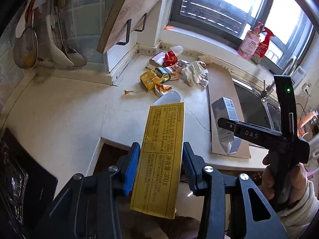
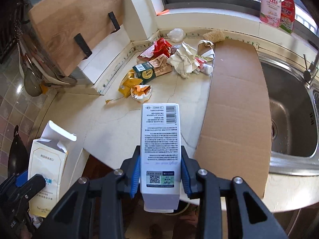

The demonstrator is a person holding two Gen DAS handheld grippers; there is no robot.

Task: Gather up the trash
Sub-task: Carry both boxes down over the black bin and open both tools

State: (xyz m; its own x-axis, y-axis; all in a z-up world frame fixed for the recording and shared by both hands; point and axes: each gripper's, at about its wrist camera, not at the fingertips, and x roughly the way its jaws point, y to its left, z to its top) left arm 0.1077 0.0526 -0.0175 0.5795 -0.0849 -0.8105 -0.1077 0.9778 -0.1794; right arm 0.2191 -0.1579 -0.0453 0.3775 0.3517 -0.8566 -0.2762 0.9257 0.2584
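My left gripper (image 1: 161, 147) is shut on a long gold box (image 1: 159, 155) with printed text, its blue pads pressing both sides and its white flap open at the far end. In the right wrist view this same box (image 2: 47, 171) shows its white and gold face at the lower left. My right gripper (image 2: 160, 151) is shut on a tall white box (image 2: 159, 139) with a barcode; that box (image 1: 225, 109) also appears at the right of the left wrist view. Both boxes hang above the counter's near edge. A trash pile (image 2: 165, 59) lies on the counter ahead.
A brown cardboard sheet (image 2: 235, 99) lies on the counter beside a steel sink (image 2: 289, 119). A wooden cutting board (image 1: 129, 14) leans at the back left, with hanging utensils (image 1: 59, 39) beside it. Cleaner bottles (image 1: 255, 43) stand on the windowsill. A dark stove top (image 1: 30, 169) is at the left.
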